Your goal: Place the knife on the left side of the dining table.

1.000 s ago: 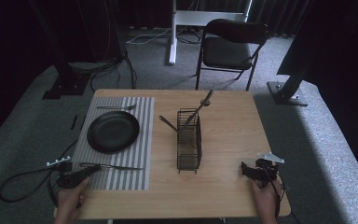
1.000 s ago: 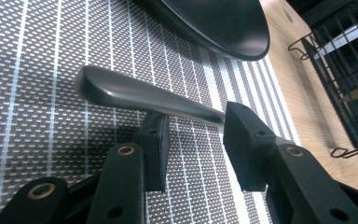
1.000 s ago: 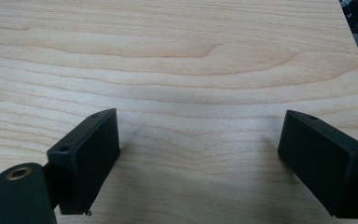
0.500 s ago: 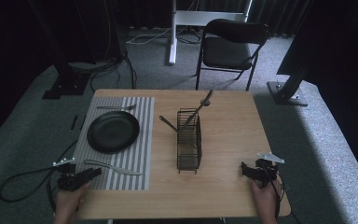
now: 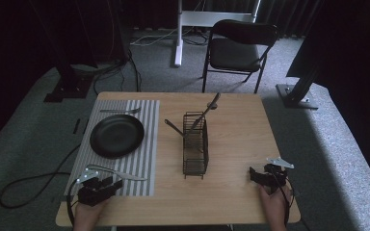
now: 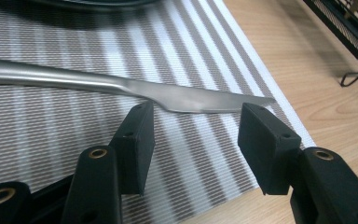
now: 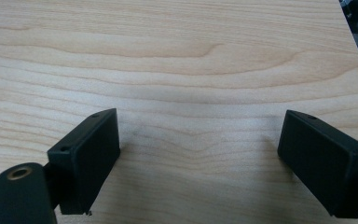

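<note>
Well, at the table's near-left corner the left gripper [image 5: 107, 185] sits low over the striped placemat [image 5: 147, 126], jaws apart and empty, with a table knife [image 6: 121, 86] lying flat just beyond their tips (its handle runs off the left edge of the left gripper view). Behind it is a black plate [image 5: 116, 135], and a fork [image 5: 120, 110] too small to make out well. Mid-table stands a wire caddy [image 5: 195, 144] holding utensils I cannot identify. Far right, the right gripper [image 5: 256, 176] rests on bare wood [image 7: 191, 56], jaws wide apart.
</note>
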